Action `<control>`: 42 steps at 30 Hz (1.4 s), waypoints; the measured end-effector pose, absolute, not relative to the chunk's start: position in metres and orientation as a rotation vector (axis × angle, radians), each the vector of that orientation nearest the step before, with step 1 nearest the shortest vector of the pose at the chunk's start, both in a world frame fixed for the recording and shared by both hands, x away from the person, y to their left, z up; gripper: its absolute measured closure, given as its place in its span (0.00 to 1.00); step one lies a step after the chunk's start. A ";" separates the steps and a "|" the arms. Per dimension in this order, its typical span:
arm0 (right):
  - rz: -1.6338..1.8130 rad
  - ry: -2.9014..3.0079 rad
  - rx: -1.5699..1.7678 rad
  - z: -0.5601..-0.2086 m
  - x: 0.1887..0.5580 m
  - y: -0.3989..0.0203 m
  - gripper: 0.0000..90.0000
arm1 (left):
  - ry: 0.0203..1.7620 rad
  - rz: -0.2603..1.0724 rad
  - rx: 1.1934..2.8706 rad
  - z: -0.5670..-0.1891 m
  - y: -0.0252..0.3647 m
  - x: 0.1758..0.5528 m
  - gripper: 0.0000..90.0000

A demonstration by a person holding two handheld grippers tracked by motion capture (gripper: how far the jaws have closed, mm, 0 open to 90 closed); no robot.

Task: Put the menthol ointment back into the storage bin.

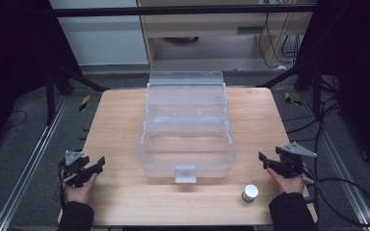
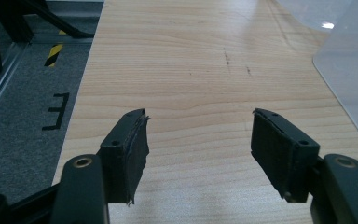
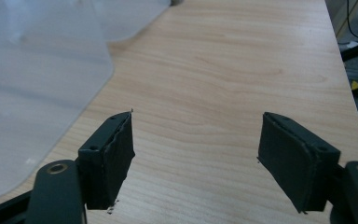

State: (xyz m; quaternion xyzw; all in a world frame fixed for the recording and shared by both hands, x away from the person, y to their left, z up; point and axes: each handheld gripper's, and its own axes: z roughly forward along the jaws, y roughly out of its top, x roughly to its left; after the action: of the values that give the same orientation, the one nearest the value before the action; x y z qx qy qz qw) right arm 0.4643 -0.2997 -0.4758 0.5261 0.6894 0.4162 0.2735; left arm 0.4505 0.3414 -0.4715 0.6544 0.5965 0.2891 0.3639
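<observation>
A clear plastic tiered box [image 1: 187,126] stands open in the middle of the wooden table [image 1: 115,120], its trays stepped back toward the far edge and a latch [image 1: 185,173] at its near wall. My left gripper [image 1: 95,165] rests at the table's left edge, open, nothing between its jaws [image 2: 199,140]. My right gripper [image 1: 265,160] is held at the right edge, open and empty too [image 3: 196,144]. A small white-capped jar [image 1: 249,193] stands on the table near the right hand. The box's curved clear wall [image 3: 37,84] shows left of the right gripper, and the same box [image 2: 349,70] shows right of the left gripper.
Bare wood lies in front of both grippers. Grey floor with metal rails [image 1: 33,159] flanks the table, with yellow-black tape marks [image 1: 84,102] and cables [image 1: 347,192] at the right. A black frame bar [image 1: 183,10] crosses the back.
</observation>
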 end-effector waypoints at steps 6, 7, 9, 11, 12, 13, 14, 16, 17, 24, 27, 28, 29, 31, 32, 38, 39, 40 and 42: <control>1.101 1.895 1.364 -0.463 0.458 -0.298 0.30 | 1.528 0.742 1.721 -0.474 0.340 0.449 0.39; 1.102 1.905 1.367 -0.460 0.458 -0.298 0.30 | 1.527 0.746 1.723 -0.474 0.340 0.450 0.38; 1.104 1.905 1.367 -0.458 0.458 -0.298 0.30 | 1.529 0.747 1.723 -0.474 0.339 0.450 0.38; 1.114 1.917 1.346 -0.451 0.459 -0.298 0.30 | 1.532 0.745 1.730 -0.475 0.339 0.450 0.37; 1.127 1.935 1.324 -0.445 0.459 -0.297 0.30 | 1.540 0.742 1.733 -0.476 0.338 0.450 0.37; 1.127 1.935 1.324 -0.445 0.459 -0.297 0.30 | 1.543 0.734 1.735 -0.477 0.338 0.450 0.37; 1.134 1.945 1.310 -0.442 0.459 -0.296 0.30 | 1.542 0.734 1.739 -0.477 0.338 0.450 0.36; 1.124 1.979 1.273 -0.437 0.460 -0.295 0.30 | 1.535 0.732 1.739 -0.476 0.338 0.450 0.36; 1.121 1.990 1.255 -0.433 0.460 -0.293 0.29 | 1.535 0.730 1.741 -0.476 0.338 0.450 0.35; 1.102 2.090 1.193 -0.408 0.467 -0.290 0.29 | 1.540 0.722 1.750 -0.477 0.339 0.451 0.34; 1.087 2.163 1.162 -0.395 0.466 -0.289 0.29 | 1.529 0.723 1.761 -0.477 0.338 0.451 0.34; 1.080 2.184 1.153 -0.393 0.466 -0.288 0.29 | 1.527 0.720 1.767 -0.477 0.338 0.451 0.34; 1.066 2.215 1.140 -0.390 0.466 -0.287 0.29 | 1.526 0.720 1.771 -0.477 0.337 0.452 0.34; 1.035 2.273 1.108 -0.385 0.465 -0.284 0.29 | 1.527 0.718 1.775 -0.478 0.337 0.452 0.34; 1.022 2.295 1.094 -0.382 0.464 -0.282 0.29 | 1.526 0.718 1.777 -0.478 0.337 0.452 0.34; 0.991 2.395 0.986 -0.369 0.458 -0.272 0.29 | 1.521 0.711 1.781 -0.478 0.337 0.452 0.34; 0.967 2.429 0.943 -0.366 0.456 -0.268 0.29 | 1.518 0.709 1.782 -0.478 0.336 0.453 0.34; 0.953 2.442 0.931 -0.364 0.455 -0.266 0.29 | 1.518 0.709 1.782 -0.478 0.336 0.453 0.34; 0.937 2.464 0.891 -0.360 0.454 -0.262 0.30 | 1.515 0.709 1.788 -0.478 0.336 0.453 0.34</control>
State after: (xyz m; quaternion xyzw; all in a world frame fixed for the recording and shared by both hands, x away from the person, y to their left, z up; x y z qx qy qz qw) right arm 0.4536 -0.2620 -0.3600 0.3150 0.8712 0.3314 0.1787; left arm 0.4527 0.3357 -0.4782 0.6867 0.5821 0.2723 0.3398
